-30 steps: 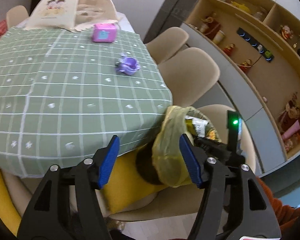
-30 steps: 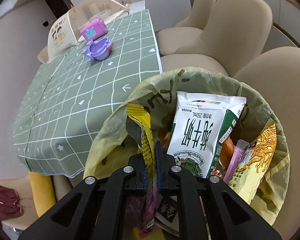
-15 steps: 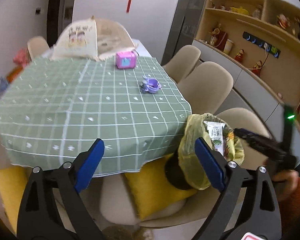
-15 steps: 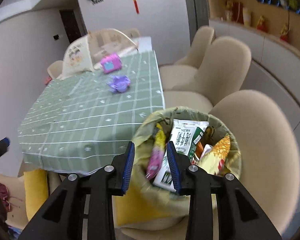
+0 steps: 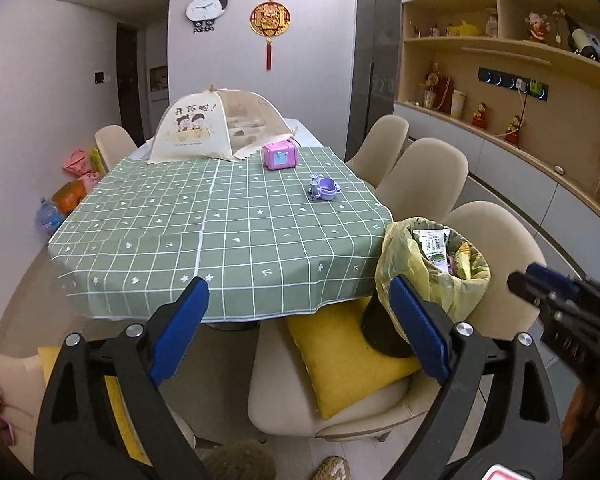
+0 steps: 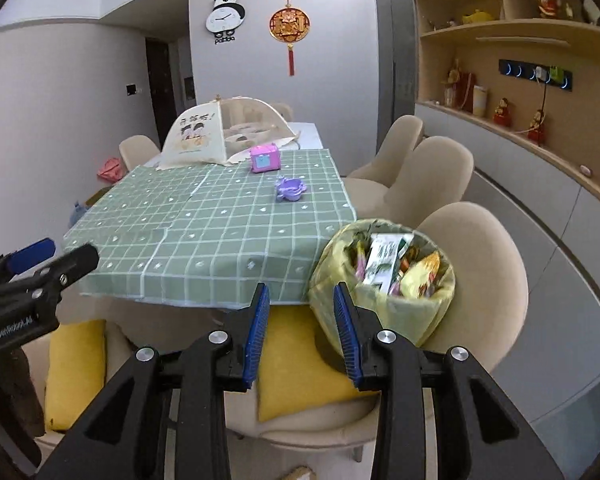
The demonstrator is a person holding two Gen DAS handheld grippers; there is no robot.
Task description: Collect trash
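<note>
A black trash bin with a yellow liner [image 5: 396,268] [image 6: 332,280] stands on a beige chair at the table's near right corner. It holds a white-and-green milk carton [image 6: 384,260] and several snack wrappers [image 6: 420,276]. My left gripper [image 5: 296,328] is open and empty, held back from the table edge. My right gripper [image 6: 300,320] is open and empty, a little in front of the bin. Each gripper shows at the side of the other's view.
The green checked tablecloth [image 5: 220,232] carries a pink toy box [image 5: 280,156], a purple toy [image 5: 323,188] and a mesh food cover [image 5: 220,128]. Beige chairs [image 6: 440,176] line the right side. Yellow cushions [image 5: 348,360] lie on the near chairs. Shelves stand at the right.
Both grippers have pulled up and back from the bin. The right gripper let go of a yellow wrapper into the bin and opened. The left gripper opened wider.
</note>
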